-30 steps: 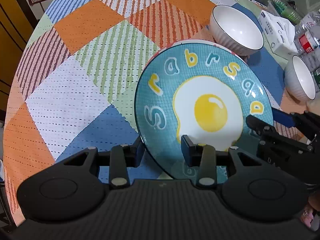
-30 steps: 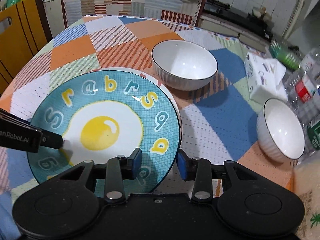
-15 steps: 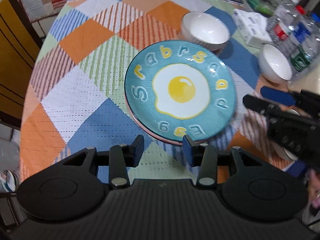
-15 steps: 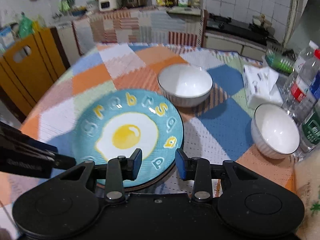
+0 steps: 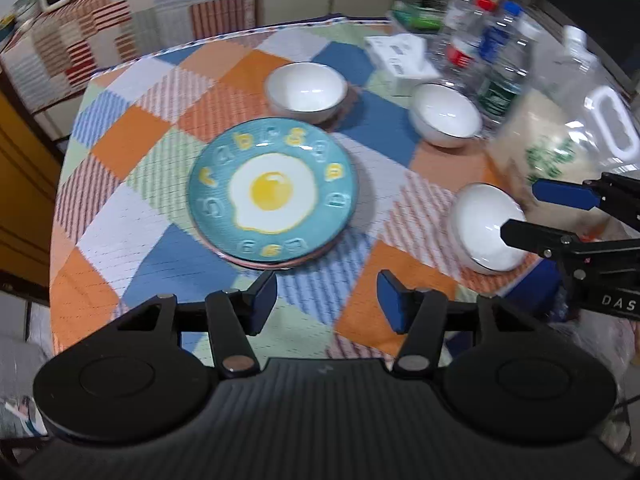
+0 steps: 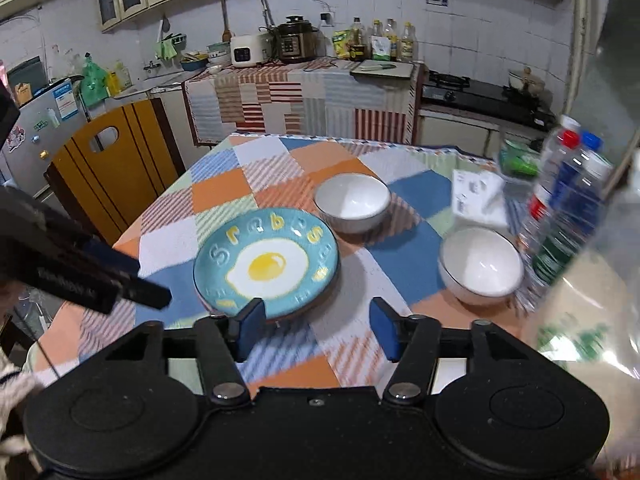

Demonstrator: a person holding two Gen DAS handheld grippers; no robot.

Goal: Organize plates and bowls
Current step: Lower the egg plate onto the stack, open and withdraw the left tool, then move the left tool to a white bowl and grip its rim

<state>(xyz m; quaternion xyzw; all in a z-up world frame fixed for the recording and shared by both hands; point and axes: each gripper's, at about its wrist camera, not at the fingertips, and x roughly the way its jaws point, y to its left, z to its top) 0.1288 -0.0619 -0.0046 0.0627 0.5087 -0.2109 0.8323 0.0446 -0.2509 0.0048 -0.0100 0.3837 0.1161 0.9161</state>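
Both grippers have pulled up and back from the teal egg plate (image 5: 273,197) since the earlier frames, where each had a pad over its near rim; now it lies flat on the checked tablecloth (image 5: 132,140), stacked on a pink-rimmed plate (image 5: 276,265) just showing underneath. Jaws on both have just been opening, nothing between them.

Left gripper (image 5: 326,303): fingers part-open, empty, above the table's near edge, pitched steeply down at the cloth in front of the plates. Right gripper (image 6: 317,329): fingers a bit wider, empty, tilted down less steeply, so the kitchen counter shows beyond the table. In the left view its fingers come in from the right, just over the nearest white bowl (image 5: 489,227).

Plates look done; bowls come next, judging by the layout. Three white bowls stand apart: the nearest one, a middle bowl (image 6: 480,265) close to the water bottles (image 6: 568,200), and a far bowl (image 6: 352,201) just beyond the plate stack.

To do it well: take one bowl by the rim, one finger inside and one outside, and open wider first since the wall is thick. Lift clear before moving across. Mind the bottles and the tissue pack (image 6: 478,196) near the middle bowl. Lower it centred into another bowl, release only once seated.
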